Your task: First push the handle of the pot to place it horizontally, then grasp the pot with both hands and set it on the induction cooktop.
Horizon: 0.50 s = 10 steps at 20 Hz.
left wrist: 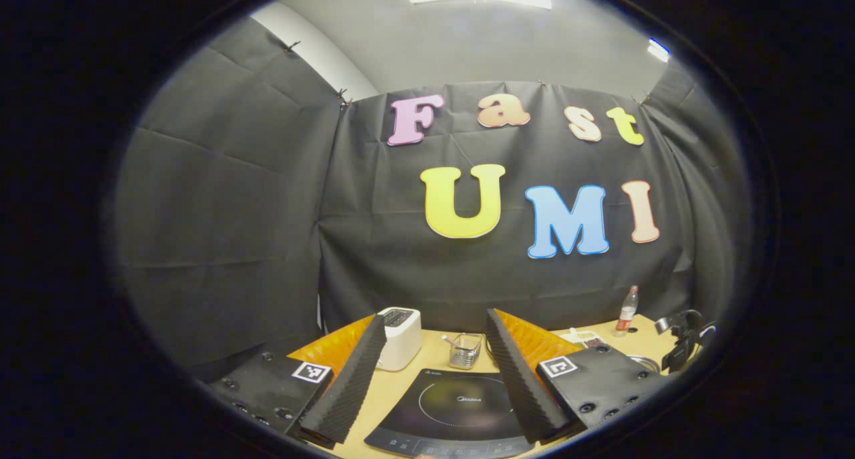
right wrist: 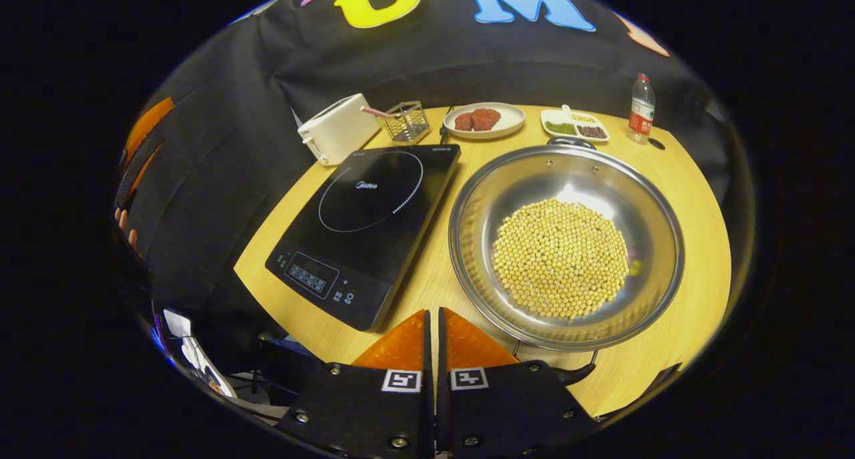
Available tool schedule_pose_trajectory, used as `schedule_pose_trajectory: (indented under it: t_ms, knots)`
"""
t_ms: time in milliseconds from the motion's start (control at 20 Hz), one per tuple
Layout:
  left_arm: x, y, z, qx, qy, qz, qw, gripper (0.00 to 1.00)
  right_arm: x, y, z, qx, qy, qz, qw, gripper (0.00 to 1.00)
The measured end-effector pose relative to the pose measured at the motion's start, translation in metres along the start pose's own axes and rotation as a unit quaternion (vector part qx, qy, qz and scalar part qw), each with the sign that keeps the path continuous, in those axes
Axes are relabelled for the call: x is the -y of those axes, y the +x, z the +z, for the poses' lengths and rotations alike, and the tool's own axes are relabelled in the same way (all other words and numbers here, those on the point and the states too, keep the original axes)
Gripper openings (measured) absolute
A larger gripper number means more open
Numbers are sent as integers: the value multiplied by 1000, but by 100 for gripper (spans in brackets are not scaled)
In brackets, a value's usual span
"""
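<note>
the wide steel pot [right wrist: 566, 245] of yellow beans sits on the round wooden table [right wrist: 695, 198], just right of the flat black induction cooktop [right wrist: 366, 225] — not on it. the right gripper [right wrist: 433, 325], fingers pressed together, hangs near the pot's front handle [right wrist: 574, 373] — contact seems unlikely. the left gripper [left wrist: 437, 379] is spread wide above the cooktop, holding nothing.

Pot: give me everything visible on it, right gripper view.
The pot is a wide, shallow, shiny metal pan, uncovered, upright on the wooden table just right of the induction cooktop, not on it. A heap of pale yellow beans covers its bottom. One dark handle sticks out at the near rim, another shows at the far rim. The right gripper sits near the close handle; contact unclear.
</note>
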<state>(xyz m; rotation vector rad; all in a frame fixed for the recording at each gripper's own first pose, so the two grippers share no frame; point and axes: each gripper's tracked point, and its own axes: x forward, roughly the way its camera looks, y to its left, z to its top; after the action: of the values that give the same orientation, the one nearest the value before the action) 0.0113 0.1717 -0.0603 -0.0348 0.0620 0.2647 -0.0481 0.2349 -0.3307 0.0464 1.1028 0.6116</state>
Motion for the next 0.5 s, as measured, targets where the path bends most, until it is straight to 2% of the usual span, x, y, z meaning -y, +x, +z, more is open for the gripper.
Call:
schedule_pose_trajectory:
  t_ms: [150,300,350,400,450,500]
  knots:
    - [0,8,-5,0,-4,-12,1000,91,8,11,-12,-34,24,-14,999,2]
    - [2,14,-15,-7,0,-23,1000,100,19,14,-18,-42,42,-36,998,2]
    - [3,15,-18,-10,1,-25,1000,100,23,13,-18,-43,49,-40,997,2]
    - [5,15,-18,-11,-1,-27,1000,91,26,12,-19,-43,55,-43,997,2]
    - [9,15,-19,-12,-3,-30,999,98,32,10,-20,-45,60,-46,996,2]
    - [12,16,-19,-14,-5,-32,999,98,32,9,-22,-46,69,-40,996,2]
